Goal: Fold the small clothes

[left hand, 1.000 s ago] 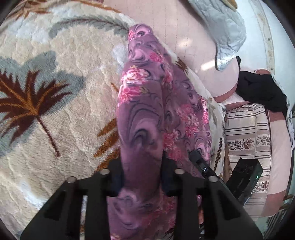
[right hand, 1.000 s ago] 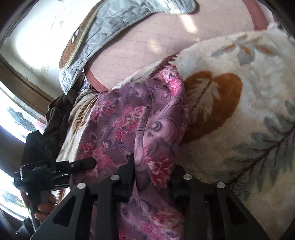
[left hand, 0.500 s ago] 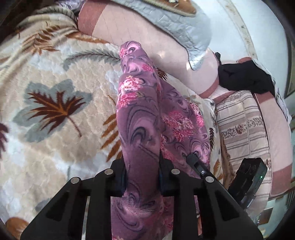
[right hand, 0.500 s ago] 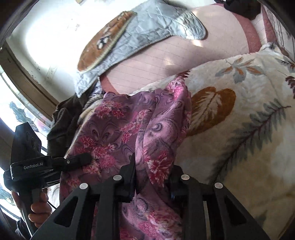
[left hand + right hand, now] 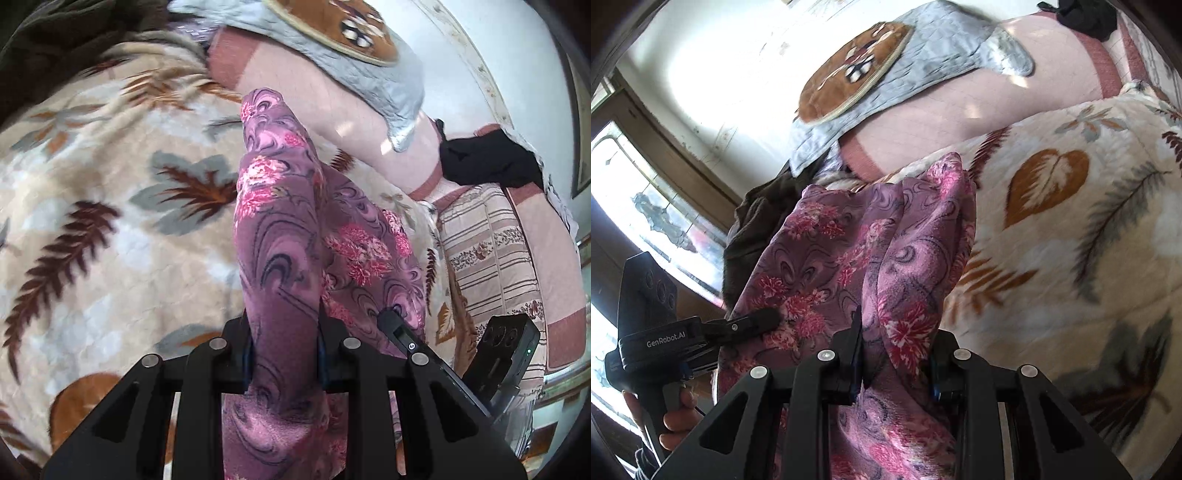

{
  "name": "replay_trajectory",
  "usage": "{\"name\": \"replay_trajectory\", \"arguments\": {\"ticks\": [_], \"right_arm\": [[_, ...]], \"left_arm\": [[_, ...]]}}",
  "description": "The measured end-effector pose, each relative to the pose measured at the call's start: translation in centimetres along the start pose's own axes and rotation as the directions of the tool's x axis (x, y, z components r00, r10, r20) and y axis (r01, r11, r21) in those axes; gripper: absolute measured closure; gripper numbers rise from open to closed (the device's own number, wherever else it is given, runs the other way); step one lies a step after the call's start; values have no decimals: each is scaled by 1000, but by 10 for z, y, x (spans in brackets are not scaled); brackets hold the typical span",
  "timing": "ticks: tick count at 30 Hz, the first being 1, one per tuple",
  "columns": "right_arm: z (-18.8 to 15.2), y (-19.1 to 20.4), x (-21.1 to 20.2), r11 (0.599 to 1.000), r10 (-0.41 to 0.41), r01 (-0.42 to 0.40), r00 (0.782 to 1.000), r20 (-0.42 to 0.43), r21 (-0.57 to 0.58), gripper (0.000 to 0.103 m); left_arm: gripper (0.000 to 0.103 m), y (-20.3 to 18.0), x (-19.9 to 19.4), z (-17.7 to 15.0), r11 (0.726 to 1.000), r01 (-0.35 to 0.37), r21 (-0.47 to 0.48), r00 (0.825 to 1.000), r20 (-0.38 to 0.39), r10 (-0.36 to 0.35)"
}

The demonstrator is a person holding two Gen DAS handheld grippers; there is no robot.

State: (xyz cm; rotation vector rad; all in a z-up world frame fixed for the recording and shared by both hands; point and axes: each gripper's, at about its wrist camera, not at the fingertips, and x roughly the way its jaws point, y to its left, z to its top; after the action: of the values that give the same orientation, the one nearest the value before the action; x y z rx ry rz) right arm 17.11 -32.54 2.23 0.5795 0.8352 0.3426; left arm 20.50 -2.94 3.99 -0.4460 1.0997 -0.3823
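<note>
**Two grippers hold a floral garment above a leaf-print blanket**

A purple floral garment hangs between two handheld grippers over a bed. The left gripper is clenched on a bunched fold of the cloth, its dark pads pressing the fabric from both sides; the material runs up and away from the jaws in a thick band and spreads to the right in looser folds printed with pink flowers and dark swirls. The right gripper grasps another part of the same garment, and the cloth is gathered between its fingers and drapes down past them.

In the right wrist view, the left gripper's body appears at the lower left, labelled "GenRobot.AI", and a person's hand is wrapped around its handle. In the left wrist view, the right gripper's black body shows at the lower right edge, just beside the garment.

Below the garment lies a cream plush blanket patterned with brown, rust and grey leaves. Beyond it is a pink quilted bedspread, and on that rests a grey quilted cushion with a brown oval patch. A black cloth lies on the pink bedspread at the right of the left wrist view, near a striped brown-and-cream quilt. A dark brown fabric sits behind the garment in the right wrist view, beside a bright window.
</note>
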Motion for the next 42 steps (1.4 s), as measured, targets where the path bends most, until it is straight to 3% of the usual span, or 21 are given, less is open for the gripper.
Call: {"name": "replay_trajectory", "arguments": {"ticks": [5,8,9,11,15,18,21,25,28,29,32,35,38,40,42], "right_arm": [[-28,20,25,1000,20,-21,998,-63,-14,76],[-47,20,47,1000,-1,0,994,-110,-10,76],[-57,17,61,999,-34,32,988,-154,-9,74],[-67,10,73,996,-83,81,978,-189,-22,69],[-58,-4,57,998,-51,56,985,-166,28,67],[-34,0,34,992,-125,125,992,-23,-2,66],[-14,12,37,998,-58,59,998,40,-33,69],[-6,17,71,996,-70,70,997,13,-57,74],[-8,0,105,986,-163,162,986,-38,-41,80],[-11,-8,116,981,-194,192,979,-69,-32,85],[-10,-22,116,990,-140,141,989,-45,16,86],[-3,-20,108,990,-139,140,987,-77,4,82],[-5,-6,81,997,-60,56,996,-68,-61,79],[-15,6,62,993,7,-15,998,-69,-117,79],[-33,10,58,987,-6,-10,995,-100,-161,79]], "left_arm": [[79,43,3,-17,998,-45,-35,999,-24,44],[74,75,29,-29,990,-122,-71,989,-95,115],[64,82,35,-31,987,-139,-80,985,-115,129],[53,97,36,-37,990,-104,-99,989,-117,93],[52,100,15,-31,994,-45,-102,996,-76,38],[52,79,2,-11,999,-22,-49,1000,13,23],[51,53,10,9,1000,-23,21,999,48,22],[51,43,54,24,983,-156,99,987,40,153],[50,61,80,25,949,-285,134,959,48,281],[41,68,91,25,944,-301,139,954,25,300],[38,96,94,29,981,-190,26,981,-28,191],[41,100,73,33,988,-157,-12,986,-54,156],[41,78,41,16,981,-165,101,986,5,165],[40,70,29,-5,961,-196,197,981,38,192],[40,68,42,-28,927,-265,265,962,9,272]]}}
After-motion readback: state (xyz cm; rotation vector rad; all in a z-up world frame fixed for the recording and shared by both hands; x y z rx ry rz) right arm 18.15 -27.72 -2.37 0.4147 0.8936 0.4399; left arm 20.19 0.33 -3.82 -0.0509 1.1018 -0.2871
